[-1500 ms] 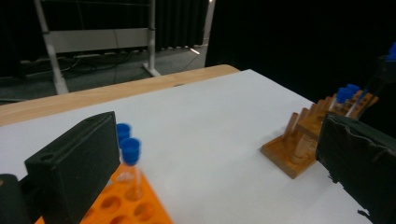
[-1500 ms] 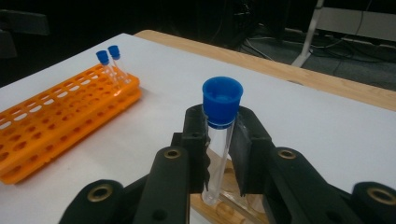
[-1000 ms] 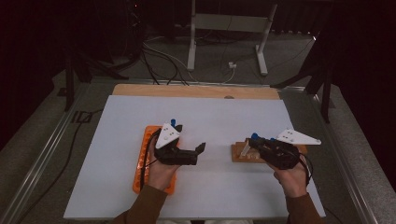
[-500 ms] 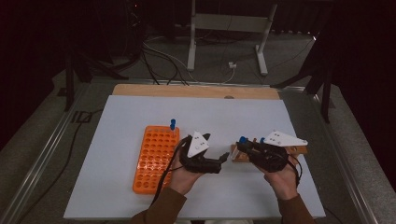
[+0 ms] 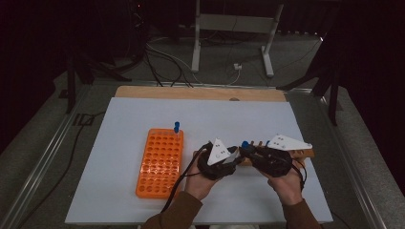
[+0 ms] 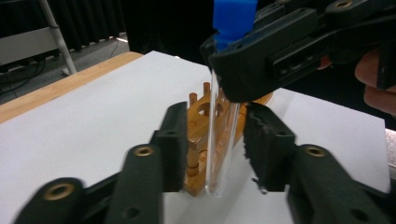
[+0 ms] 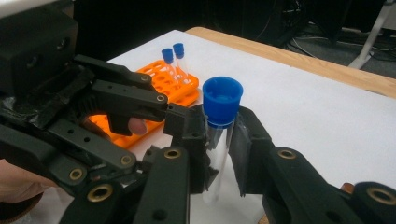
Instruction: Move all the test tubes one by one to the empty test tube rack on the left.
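Blue-capped tube [image 7: 219, 135] — between both tools

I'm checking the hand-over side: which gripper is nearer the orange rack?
Left. The left gripper sits just beside the orange rack, its jaws closing around the blue-capped test tube. The right gripper, clamped on that tube, is farther off, over the wooden rack.

No lettering, label, brand or number can be read on anything here. Nothing near either gripper bears legible writing.
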Demonstrator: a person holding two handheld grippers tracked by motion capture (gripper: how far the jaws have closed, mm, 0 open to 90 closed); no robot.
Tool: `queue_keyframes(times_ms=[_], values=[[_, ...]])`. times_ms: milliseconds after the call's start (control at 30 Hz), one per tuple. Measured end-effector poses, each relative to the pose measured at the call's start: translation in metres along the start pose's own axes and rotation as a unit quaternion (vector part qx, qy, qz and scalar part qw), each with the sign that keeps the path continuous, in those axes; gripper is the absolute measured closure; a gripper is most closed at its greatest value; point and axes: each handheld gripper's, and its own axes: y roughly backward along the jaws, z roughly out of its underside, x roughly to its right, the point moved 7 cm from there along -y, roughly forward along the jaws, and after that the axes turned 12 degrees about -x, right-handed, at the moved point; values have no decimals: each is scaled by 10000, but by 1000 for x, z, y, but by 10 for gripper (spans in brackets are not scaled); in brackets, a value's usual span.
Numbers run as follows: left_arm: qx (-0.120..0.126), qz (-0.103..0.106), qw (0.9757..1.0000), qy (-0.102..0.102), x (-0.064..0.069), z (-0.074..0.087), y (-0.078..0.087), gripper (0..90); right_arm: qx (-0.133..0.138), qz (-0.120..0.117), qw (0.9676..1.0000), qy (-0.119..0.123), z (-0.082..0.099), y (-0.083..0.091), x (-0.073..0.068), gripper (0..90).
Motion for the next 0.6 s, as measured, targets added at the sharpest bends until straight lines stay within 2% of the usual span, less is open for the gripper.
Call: queue_keyframes(times_ms=[167,300,433,600], values=[[-19,50,10000,-76,1,1,0,773,-7,-24,10000,-5,0,-1,0,769],[-17,20,10000,-74,0,0,0,780,112,-52,9999,5,-1,1,0,744],[-41,-54,10000,-24,-5,1,0,782,311,-69,9995,19,-4,7,2,637],[35,-133,9999,96,-12,0,6,783,521,-65,9986,-105,-7,15,7,467]])
